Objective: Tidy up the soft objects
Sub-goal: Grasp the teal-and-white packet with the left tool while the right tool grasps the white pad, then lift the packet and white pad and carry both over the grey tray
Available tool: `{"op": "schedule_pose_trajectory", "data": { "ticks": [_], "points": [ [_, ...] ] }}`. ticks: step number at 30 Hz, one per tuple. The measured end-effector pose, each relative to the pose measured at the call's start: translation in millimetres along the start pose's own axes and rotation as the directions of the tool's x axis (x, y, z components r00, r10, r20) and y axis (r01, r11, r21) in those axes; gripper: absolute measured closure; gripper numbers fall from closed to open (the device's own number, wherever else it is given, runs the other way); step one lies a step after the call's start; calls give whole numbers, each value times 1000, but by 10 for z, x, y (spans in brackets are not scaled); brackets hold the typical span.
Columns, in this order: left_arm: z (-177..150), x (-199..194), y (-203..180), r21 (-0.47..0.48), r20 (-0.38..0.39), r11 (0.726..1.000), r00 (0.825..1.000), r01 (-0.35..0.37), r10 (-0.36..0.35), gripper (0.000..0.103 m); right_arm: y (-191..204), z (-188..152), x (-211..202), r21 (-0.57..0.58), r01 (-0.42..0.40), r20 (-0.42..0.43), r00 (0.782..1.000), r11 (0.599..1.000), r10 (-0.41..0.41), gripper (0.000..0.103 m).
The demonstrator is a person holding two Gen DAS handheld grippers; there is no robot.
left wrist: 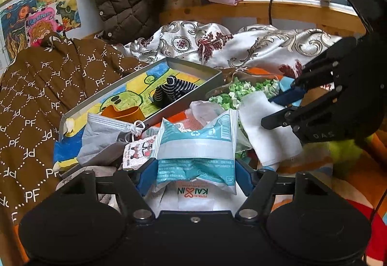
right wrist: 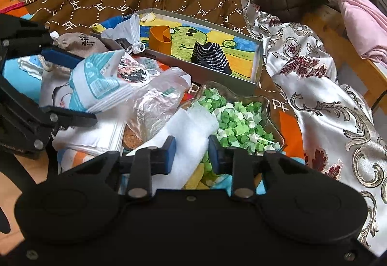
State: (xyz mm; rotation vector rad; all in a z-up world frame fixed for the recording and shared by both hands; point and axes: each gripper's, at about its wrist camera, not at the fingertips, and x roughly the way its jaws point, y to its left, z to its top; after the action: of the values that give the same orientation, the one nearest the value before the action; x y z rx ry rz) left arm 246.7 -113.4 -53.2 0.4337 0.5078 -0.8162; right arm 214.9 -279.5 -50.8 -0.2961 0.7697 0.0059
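Left gripper (left wrist: pixel 196 169): jaws clamped on the teal-and-white packet (left wrist: pixel 197 145), which stands squeezed between the blue pads over a heap of wrappers.
Right gripper (right wrist: pixel 191 153): jaws closed around the white cloth (right wrist: pixel 186 130); the cloth runs forward between the pads and its far end rests on the dish rim.
Glass dish (right wrist: pixel 275 106): holds green and white paper stars, just right of the cloth.
Grey box (right wrist: pixel 258 60): behind the heap, holding a striped sock (right wrist: pixel 211 56) and an orange strip (right wrist: pixel 160 40).
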Motion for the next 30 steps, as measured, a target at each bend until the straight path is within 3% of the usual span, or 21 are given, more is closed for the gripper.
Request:
{"op": "schedule_pose_trajectory", "data": {
  "ticks": [5,13,23,30],
  "points": [
    [19,-34,3,-7,11,1000,1000,0,0,33,8,-3,5,-5,-3,1,1000,1000,3,92],
    [55,-83,13,-21,37,1000,999,4,-3,34,-23,0,-21,15,-2,12,1000,1000,2,98],
    [75,-100,48,-47,53,999,999,0,2,34,-53,21,-89,42,-7,56,998,999,5,99],
    [99,-121,85,-82,73,997,997,-5,11,34,-110,61,-230,70,1,145,989,998,-11,99]
  ]
}}
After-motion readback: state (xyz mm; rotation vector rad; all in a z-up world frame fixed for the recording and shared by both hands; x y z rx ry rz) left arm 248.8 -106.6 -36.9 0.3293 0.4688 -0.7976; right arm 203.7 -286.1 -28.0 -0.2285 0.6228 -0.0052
